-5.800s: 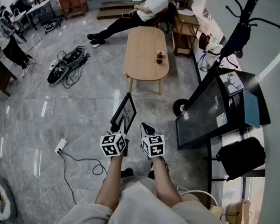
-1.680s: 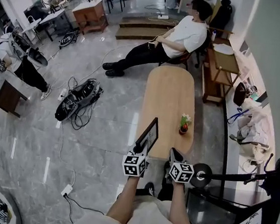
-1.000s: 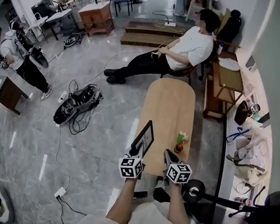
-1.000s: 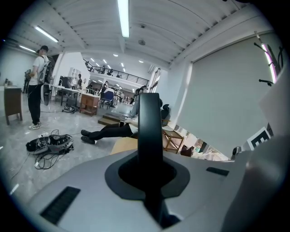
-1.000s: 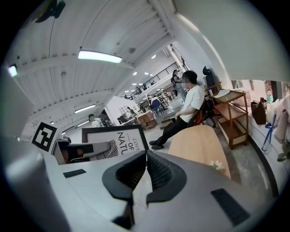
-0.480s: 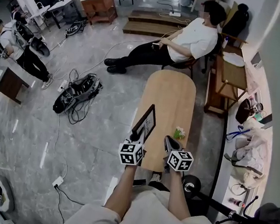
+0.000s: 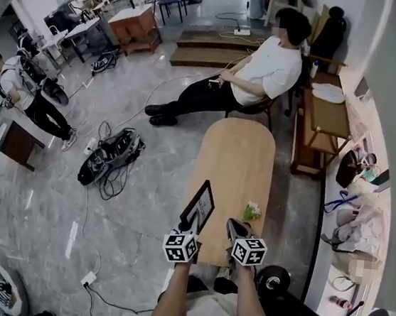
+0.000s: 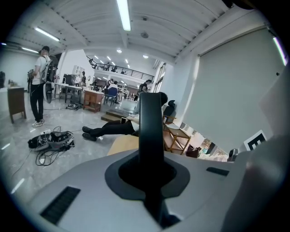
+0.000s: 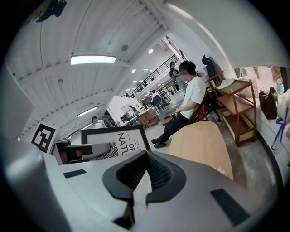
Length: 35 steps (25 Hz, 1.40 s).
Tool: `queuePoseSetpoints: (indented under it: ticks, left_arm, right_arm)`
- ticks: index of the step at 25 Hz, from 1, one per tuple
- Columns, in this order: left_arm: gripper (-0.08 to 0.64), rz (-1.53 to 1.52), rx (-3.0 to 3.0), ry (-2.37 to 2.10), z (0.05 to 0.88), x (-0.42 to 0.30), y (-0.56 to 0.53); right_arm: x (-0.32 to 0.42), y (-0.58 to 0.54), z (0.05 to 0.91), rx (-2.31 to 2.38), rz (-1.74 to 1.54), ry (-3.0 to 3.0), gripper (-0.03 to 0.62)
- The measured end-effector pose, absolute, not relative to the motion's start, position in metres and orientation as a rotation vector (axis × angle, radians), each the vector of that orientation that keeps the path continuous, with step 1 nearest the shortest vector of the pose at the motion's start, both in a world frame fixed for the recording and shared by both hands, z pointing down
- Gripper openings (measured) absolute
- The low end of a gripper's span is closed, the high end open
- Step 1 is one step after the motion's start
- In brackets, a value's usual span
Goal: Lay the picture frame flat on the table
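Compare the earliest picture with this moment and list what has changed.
The picture frame was carried forward: earlier well short of the table, it now hangs above the table's near end. Nothing was taken hold of or let go. The left gripper stays clamped on the frame, which is still upright, and the right gripper stays empty beside it. The plant stands on the table as before.

Your left arm (image 7: 171,297) and right arm (image 7: 250,303) reach out side by side at the bottom middle of the head view. Your left gripper (image 7: 191,223) points toward the top, and its jaws pinch the edge of the picture frame (image 7: 200,205). Your right gripper (image 7: 232,227) is just beside it, jaws pressed together with nothing in them.
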<state>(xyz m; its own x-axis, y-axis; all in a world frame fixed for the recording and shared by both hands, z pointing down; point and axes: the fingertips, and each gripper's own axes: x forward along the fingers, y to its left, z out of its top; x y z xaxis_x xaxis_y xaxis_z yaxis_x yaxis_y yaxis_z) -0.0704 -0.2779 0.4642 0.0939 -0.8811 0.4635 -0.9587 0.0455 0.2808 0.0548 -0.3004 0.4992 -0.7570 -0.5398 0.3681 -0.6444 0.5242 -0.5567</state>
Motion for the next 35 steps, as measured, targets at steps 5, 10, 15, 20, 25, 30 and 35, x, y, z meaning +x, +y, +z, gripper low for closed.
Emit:
queuePoseSetpoints:
  ticks: [5,10,15,20,25,30,35]
  left_arm:
    - [0.026,0.181,1.822,-1.771,0.475,-0.078,-0.271]
    - [0.027,0.126,1.804,-1.744,0.488,-0.085,-0.272]
    - [0.028,0.114,1.796,-1.669,0.517,-0.091,-0.268]
    - [0.028,0.136,1.785,-1.609,0.553,-0.120,-0.262]
    - [0.027,0.124,1.760,-1.584,0.566,-0.155,-0.260]
    - [0.026,0.156,1.813,-1.562,0.567,-0.183,-0.263]
    - [0.026,0.216,1.876,-1.524,0.576,-0.206,-0.277]
  right_arm:
    - [0.041,-0.302,0.505,1.008,1.066,-2.607,0.032]
    - [0.029,-0.294,0.521,1.021,1.094,-2.530,0.032]
    - [0.028,-0.288,0.543,1.038,1.080,-2.457,0.032]
    - [0.010,-0.281,0.574,0.995,1.048,-2.383,0.032]
    - [-0.019,-0.279,0.593,0.963,1.043,-2.355,0.032]
    - [-0.053,-0.283,0.598,0.940,1.025,-2.435,0.032]
    - [-0.061,-0.300,0.594,1.006,0.962,-2.499,0.032]
